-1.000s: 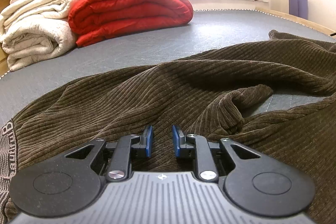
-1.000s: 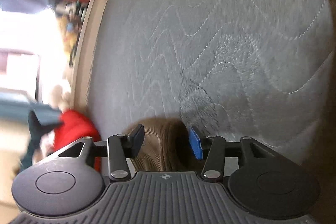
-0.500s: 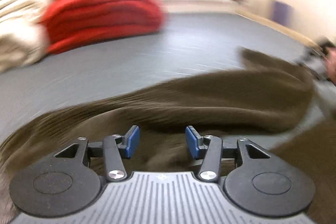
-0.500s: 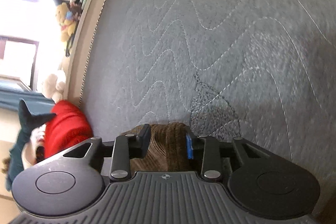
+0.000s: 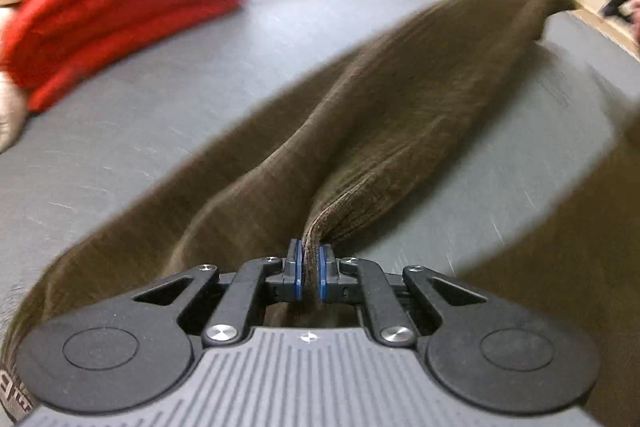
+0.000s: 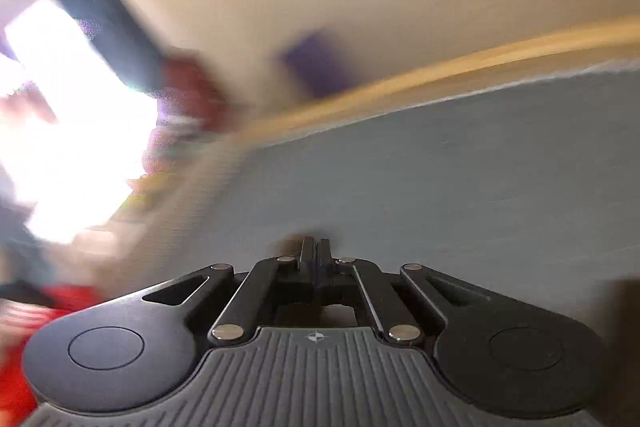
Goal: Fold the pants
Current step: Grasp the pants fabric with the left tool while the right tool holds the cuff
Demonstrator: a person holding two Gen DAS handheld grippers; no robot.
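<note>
Corduroy pants (image 5: 400, 115) now pinched in my left claw (image 5: 309, 263), open a second ago; right claw (image 6: 316, 251) closed too, its contents unclear. Leg lifts taut: fold starting.

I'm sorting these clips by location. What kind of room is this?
Probably a bedroom: brown pants lie stretched over a grey quilted mattress, with a folded red blanket at its far end.
</note>
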